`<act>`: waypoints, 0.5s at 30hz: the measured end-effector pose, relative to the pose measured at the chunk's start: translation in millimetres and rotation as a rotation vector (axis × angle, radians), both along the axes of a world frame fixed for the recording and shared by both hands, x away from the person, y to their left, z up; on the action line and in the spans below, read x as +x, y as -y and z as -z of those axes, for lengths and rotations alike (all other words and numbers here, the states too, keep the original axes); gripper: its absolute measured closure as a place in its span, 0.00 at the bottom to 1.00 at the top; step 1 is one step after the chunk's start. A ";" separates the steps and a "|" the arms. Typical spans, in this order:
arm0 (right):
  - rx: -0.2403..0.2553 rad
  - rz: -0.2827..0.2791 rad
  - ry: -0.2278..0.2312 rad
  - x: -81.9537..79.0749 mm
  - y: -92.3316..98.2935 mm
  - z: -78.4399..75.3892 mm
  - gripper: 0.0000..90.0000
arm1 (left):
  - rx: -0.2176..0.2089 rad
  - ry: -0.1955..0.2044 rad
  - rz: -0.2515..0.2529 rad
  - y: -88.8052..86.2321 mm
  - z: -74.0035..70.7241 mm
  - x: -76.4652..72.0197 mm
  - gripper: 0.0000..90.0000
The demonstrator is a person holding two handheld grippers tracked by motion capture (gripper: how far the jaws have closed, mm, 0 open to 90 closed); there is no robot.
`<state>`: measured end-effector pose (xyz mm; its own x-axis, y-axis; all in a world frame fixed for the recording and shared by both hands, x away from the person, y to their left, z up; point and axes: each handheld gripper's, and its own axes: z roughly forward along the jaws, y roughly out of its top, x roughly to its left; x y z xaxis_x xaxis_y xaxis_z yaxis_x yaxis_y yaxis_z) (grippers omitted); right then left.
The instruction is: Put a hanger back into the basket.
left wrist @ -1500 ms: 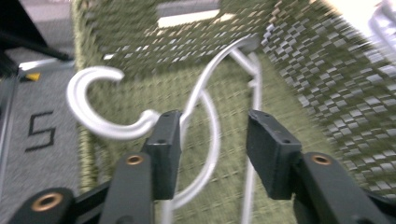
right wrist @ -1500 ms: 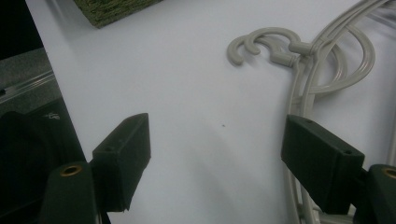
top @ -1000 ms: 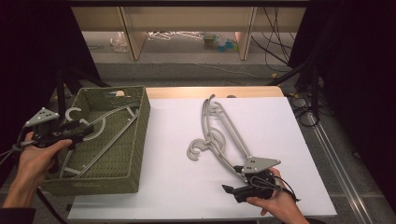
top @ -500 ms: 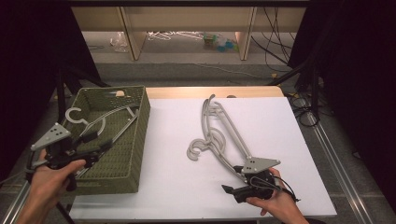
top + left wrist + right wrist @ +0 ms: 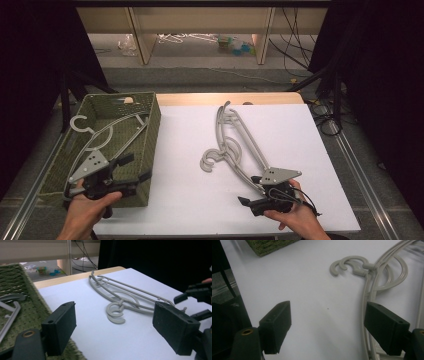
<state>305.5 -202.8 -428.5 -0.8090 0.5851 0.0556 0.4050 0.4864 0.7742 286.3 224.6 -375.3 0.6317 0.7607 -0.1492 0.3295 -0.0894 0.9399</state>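
Observation:
A grey plastic hanger lies in the green woven basket at the table's left. Just above the basket's near right corner my left gripper points to the right. Its jaws have just been opening and stand wide apart with nothing between them. Two or more grey hangers lie stacked on the white table top, hooks to the left. My right gripper rests open at the near end of that stack. The hangers' bars run just inside its right pad, untouched.
The basket's woven wall is at the left in the left gripper view, and the right gripper at the far right. Beyond the table are wooden shelf legs, cables and clutter on the floor. Dark curtains flank both sides.
My left hand has drawn back from the basket's far left toward its near right corner, and its jaws have spread. The hanger in the basket and the right hand have stayed put.

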 end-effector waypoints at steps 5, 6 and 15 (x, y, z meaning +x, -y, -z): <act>0.008 0.001 0.005 1.3 2.3 1.5 0.24 | 0.036 0.020 0.035 14.9 14.0 -6.7 0.19; 0.011 0.004 0.006 1.2 2.6 1.9 0.24 | 0.034 0.015 0.032 17.8 16.8 -7.7 0.19; 0.014 0.001 0.009 0.5 1.3 2.7 0.23 | 0.036 0.019 0.052 31.6 31.1 -17.0 0.19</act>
